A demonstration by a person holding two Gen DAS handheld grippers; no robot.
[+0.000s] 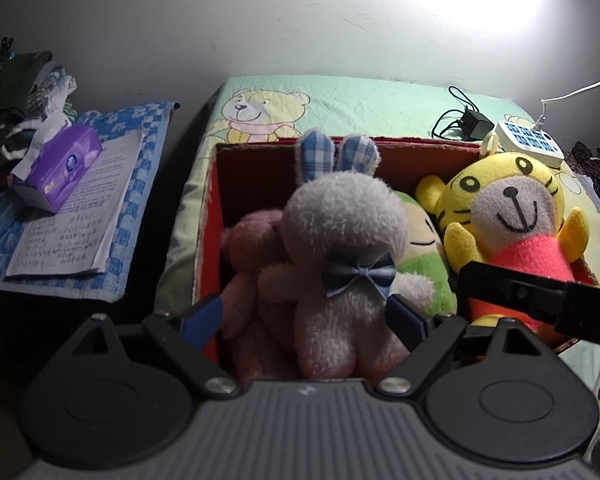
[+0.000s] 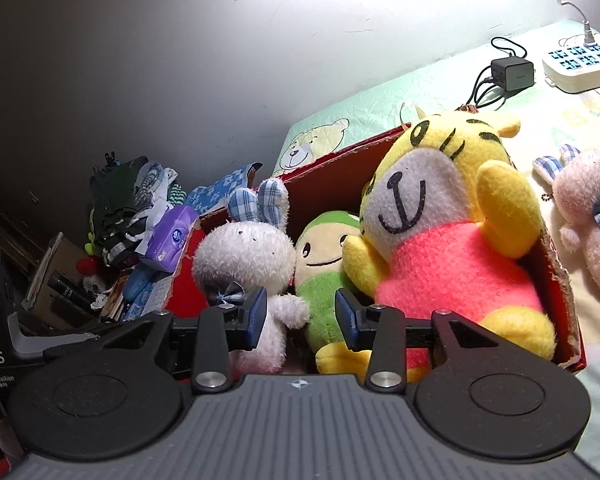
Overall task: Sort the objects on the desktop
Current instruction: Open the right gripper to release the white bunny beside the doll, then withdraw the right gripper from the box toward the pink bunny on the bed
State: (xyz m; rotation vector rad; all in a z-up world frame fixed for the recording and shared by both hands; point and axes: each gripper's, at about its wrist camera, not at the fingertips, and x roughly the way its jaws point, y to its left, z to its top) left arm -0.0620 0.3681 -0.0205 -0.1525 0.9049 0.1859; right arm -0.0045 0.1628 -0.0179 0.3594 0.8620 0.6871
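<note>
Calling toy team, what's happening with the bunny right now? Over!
Left gripper shut on the grey plush bunny with checked ears, over the red cardboard box. Right gripper open, empty. Box crowded: yellow plush tiger, green plush doll.

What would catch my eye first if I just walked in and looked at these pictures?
Probably the red box on the bed, crammed with soft toys: a big yellow tiger in pink at its right side and a small green doll beside it. A pale rabbit with a blue bow sits between the fingers of the left tool. Another similar rabbit lies on the sheet outside the box.
</note>
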